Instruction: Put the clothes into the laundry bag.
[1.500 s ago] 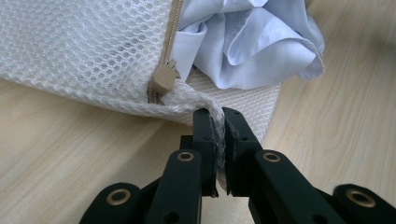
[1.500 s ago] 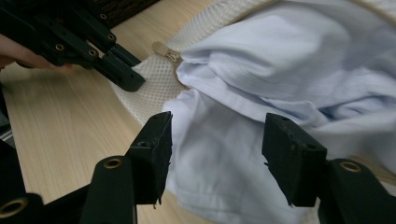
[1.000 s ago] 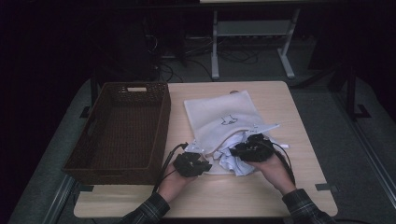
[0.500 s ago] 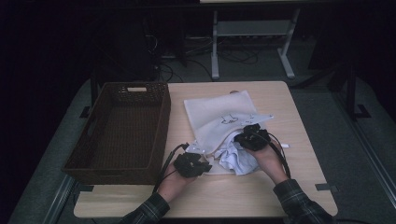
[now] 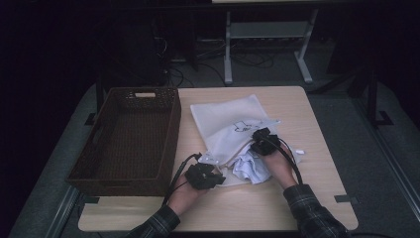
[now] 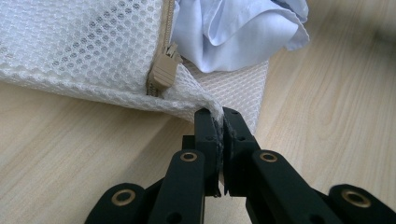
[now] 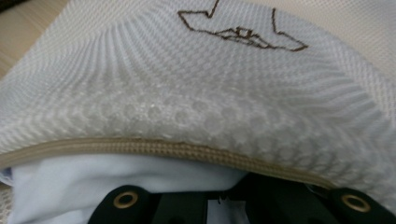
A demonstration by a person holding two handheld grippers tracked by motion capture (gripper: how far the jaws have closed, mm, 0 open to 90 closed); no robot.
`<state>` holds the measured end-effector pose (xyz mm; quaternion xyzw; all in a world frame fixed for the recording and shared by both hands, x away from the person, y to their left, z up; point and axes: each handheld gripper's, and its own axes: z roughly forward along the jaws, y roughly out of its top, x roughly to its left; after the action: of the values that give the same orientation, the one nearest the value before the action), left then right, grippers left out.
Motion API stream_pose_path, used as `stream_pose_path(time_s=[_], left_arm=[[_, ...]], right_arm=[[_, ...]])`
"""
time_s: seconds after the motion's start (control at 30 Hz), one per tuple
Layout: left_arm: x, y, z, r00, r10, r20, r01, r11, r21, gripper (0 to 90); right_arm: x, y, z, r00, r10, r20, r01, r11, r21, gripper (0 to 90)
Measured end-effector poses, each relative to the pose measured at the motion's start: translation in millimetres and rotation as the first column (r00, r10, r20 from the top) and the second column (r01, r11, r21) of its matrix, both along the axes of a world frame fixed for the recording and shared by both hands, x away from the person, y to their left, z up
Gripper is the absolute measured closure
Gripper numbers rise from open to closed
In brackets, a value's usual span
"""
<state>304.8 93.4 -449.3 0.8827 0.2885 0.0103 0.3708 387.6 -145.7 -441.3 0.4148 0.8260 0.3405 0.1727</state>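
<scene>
A white mesh laundry bag (image 5: 228, 119) lies flat on the wooden table (image 5: 322, 124), a brown outline drawing (image 7: 243, 30) stitched on it. A crumpled white garment (image 5: 252, 171) sits at its open near end, partly under the beige zipper edge (image 7: 187, 149). My left gripper (image 5: 210, 174) is shut on the bag's near corner (image 6: 219, 114), just beside the zipper pull (image 6: 163, 70). My right gripper (image 5: 261, 141) reaches into the opening with the garment (image 7: 93, 186). Its fingertips are hidden under the mesh and cloth.
A dark woven basket (image 5: 124, 94) stands empty at the table's left, close beside the bag. Bare tabletop lies to the right and along the near edge (image 5: 237, 213). Metal frame legs (image 5: 228, 49) and cables stand on the dark floor beyond.
My right gripper has moved forward and left, from beside the garment into the bag's opening, pushing cloth in. The left gripper has stayed put on the bag's corner.
</scene>
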Motion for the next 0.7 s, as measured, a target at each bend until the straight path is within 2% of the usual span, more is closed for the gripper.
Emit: stream_pose_path(time_s=[0.1,0.23,0.47,0.5,0.6,0.7], left_arm=[[0.4,0.7,-0.6,1.0,0.0,0.001,0.0,1.0,-0.004,86.5],[0.7,1.2,-0.8,1.0,0.002,0.0,-0.002,1.0,-0.009,86.4],[0.7,1.0,-0.8,1.0,0.006,0.002,-0.006,0.9999,-0.012,86.4],[0.7,1.0,-0.8,1.0,0.006,0.002,-0.006,0.9999,-0.012,86.3],[0.9,1.0,-1.1,1.0,0.006,0.002,-0.006,0.9999,-0.012,86.4],[0.7,0.8,-1.1,1.0,0.006,0.002,-0.006,0.9999,-0.01,86.3]], right_arm=[[-3.1,-2.9,2.7,0.9999,0.012,-0.001,-0.012,1.0,0.005,86.1],[-12.5,-11.9,13.6,0.9994,0.029,-0.018,-0.028,0.999,0.047,80.1],[-38.8,-29.7,34.5,0.9958,0.087,-0.027,-0.085,0.992,0.088,69.4],[-38.8,-29.7,34.5,0.9958,0.087,-0.027,-0.085,0.992,0.088,69.4],[-54.5,-40.8,41.8,0.993,0.115,-0.026,-0.112,0.987,0.117,66.0],[-66.9,-47.5,41.2,0.9892,0.139,-0.044,-0.132,0.981,0.145,63.3]])
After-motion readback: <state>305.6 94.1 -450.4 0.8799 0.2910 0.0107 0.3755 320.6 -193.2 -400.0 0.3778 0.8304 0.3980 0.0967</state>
